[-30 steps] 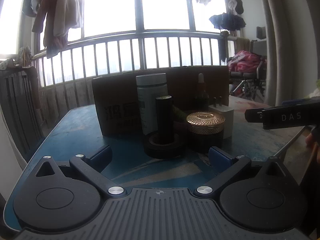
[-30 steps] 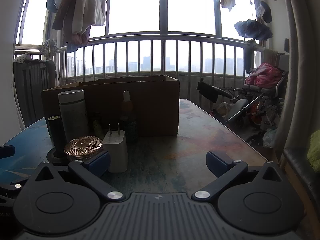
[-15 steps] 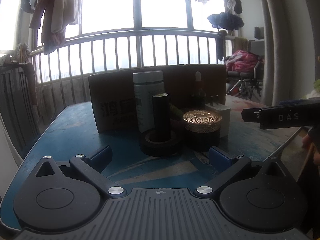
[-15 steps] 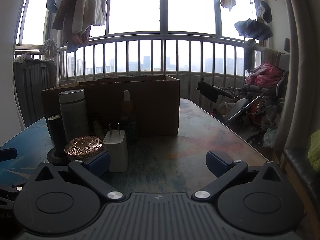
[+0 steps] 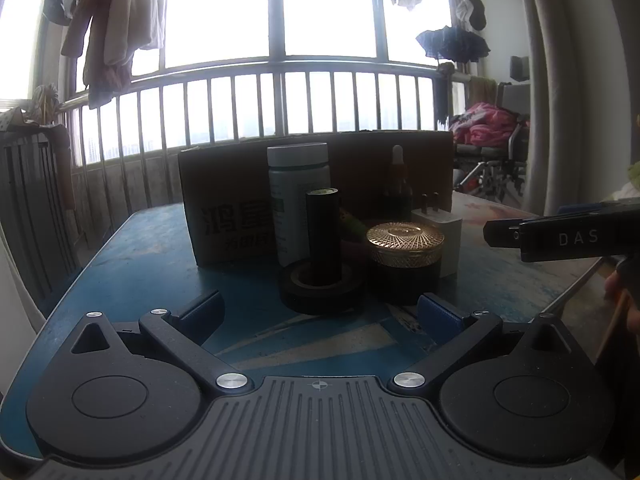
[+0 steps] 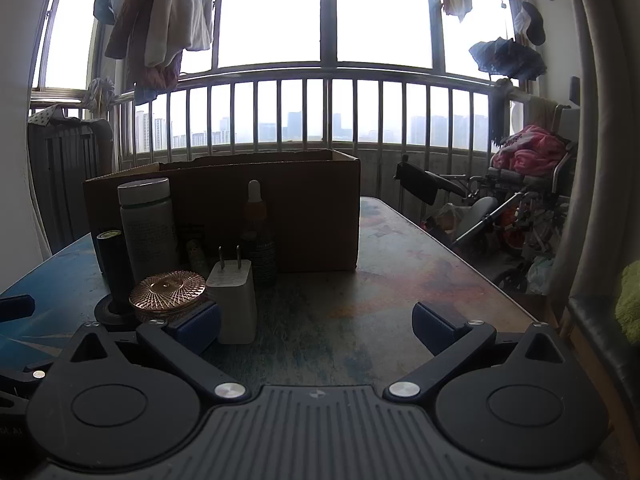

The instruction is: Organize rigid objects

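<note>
Cardboard box [image 5: 320,184] stands open-topped toward the far side of the bench [image 5: 140,264], and every small thing is grouped against its near wall. Directly before the box a white-capped bottle [image 5: 298,196] stands upright. Nearer than the bottle, a black cylinder [image 5: 322,236] rises upright out of the hole of a black tape roll [image 5: 322,290] lying flat on the bench. To the right of the roll, just beside it, sits a dark jar with a ribbed gold lid [image 5: 405,260]. Behind that jar, a white plug adapter [image 5: 442,236] stands with its two prongs pointing up, and a dropper bottle [image 5: 397,180] stands between the adapter and the box wall. A small greenish item shows between the cylinder and the jar, too hidden to identify.

Left tool [image 5: 320,312] hovers low over the bench on the near side of the box, its blue pads spread wide with nothing between them; the tape roll and jar lie just beyond the tips. Right tool [image 6: 316,328] is also spread apart and empty, with its left pad [image 6: 196,326] close against the adapter and the gold-lidded jar; whether it touches them I cannot tell. From the left wrist view the right tool's black body reaches in from the right of the box, short of the adapter.
</note>
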Motion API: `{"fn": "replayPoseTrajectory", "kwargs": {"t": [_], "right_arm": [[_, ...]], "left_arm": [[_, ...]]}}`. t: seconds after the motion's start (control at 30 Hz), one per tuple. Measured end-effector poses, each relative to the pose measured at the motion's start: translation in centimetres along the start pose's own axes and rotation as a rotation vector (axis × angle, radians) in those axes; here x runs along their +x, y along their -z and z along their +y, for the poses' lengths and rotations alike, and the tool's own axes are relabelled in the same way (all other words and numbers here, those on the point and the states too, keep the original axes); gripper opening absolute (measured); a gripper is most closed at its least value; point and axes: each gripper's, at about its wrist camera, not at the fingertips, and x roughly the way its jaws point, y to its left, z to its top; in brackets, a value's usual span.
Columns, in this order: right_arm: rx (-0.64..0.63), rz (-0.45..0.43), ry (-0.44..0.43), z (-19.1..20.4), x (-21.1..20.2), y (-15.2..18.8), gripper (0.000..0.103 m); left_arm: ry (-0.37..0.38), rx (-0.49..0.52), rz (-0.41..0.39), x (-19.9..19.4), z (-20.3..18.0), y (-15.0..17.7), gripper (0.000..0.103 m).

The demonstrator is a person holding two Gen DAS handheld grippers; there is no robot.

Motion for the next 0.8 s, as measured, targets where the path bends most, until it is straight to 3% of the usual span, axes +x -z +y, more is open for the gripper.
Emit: {"fn": "replayPoseTrajectory", "kwargs": {"t": [0.8], "right_arm": [[0.0, 0.001, -0.001, 0.02, 0.03, 0.0, 0.103]], "left_arm": [[0.016, -0.002, 0.011, 0.23, 0.03, 0.02, 0.103]]}}
